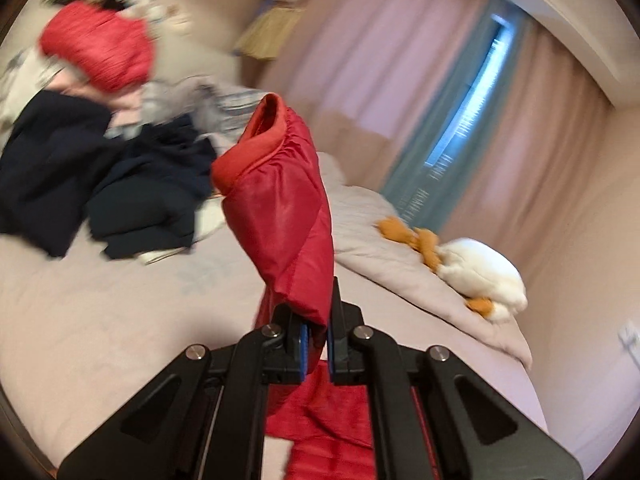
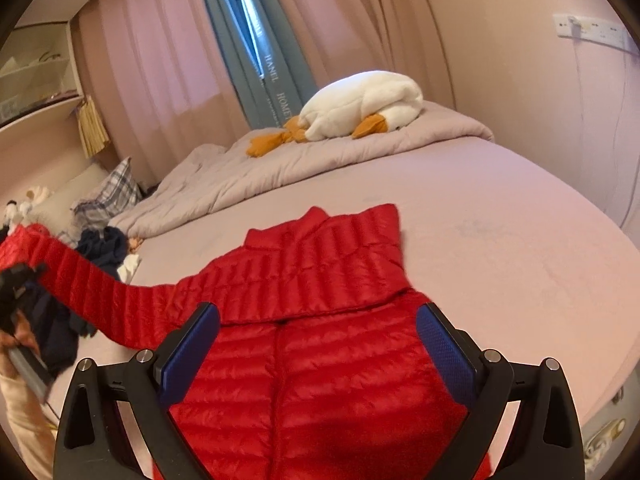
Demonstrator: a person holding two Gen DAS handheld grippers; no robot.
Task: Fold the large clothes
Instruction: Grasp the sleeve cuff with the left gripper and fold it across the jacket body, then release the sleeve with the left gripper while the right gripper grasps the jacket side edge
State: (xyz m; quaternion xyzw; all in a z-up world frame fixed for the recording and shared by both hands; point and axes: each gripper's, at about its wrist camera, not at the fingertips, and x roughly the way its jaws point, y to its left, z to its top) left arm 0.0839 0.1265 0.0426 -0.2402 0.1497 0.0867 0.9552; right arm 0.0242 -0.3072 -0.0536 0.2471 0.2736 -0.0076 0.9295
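A red quilted down jacket (image 2: 312, 320) lies flat on the bed, collar toward the far side. My left gripper (image 1: 316, 344) is shut on the cuff end of the jacket's sleeve (image 1: 288, 208), which sticks up above the fingers. In the right wrist view that sleeve (image 2: 92, 292) stretches out to the left, up to the left gripper (image 2: 18, 280) held off the bed. My right gripper (image 2: 320, 344) is open and empty, its blue pads (image 2: 192, 344) hovering just above the jacket's body.
The bed sheet (image 2: 500, 220) is pale lilac. A folded grey duvet (image 2: 240, 176) with a white goose plush (image 2: 360, 104) lies at the far side. Dark clothes (image 1: 100, 184) and another red garment (image 1: 96, 48) are piled at the left. Curtains and wall stand behind.
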